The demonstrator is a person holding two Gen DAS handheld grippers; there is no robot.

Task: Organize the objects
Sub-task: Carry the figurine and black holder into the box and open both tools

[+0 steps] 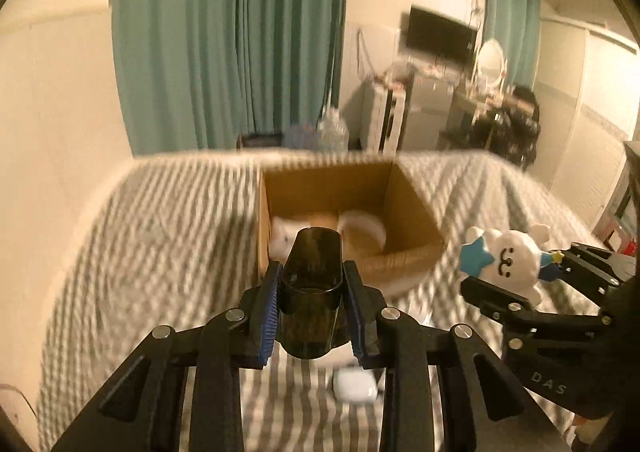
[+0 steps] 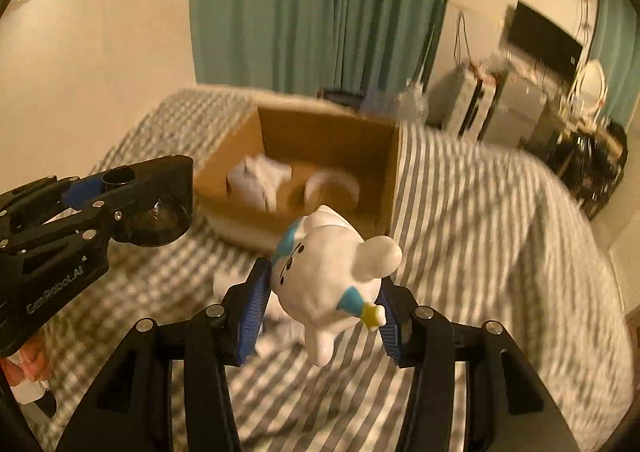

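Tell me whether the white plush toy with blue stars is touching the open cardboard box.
Apart. The left wrist view shows the white plush toy, clamped in the right gripper, with striped bedding visible between it and the cardboard box.

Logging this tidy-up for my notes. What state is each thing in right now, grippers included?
left gripper: shut on the dark cup, held above the bed
dark cup: gripped, off the bedding
right gripper: shut on the white toy figure
white toy figure: gripped, tilted, in the air
cardboard box: open, white items inside
white case: lying on the striped bedding
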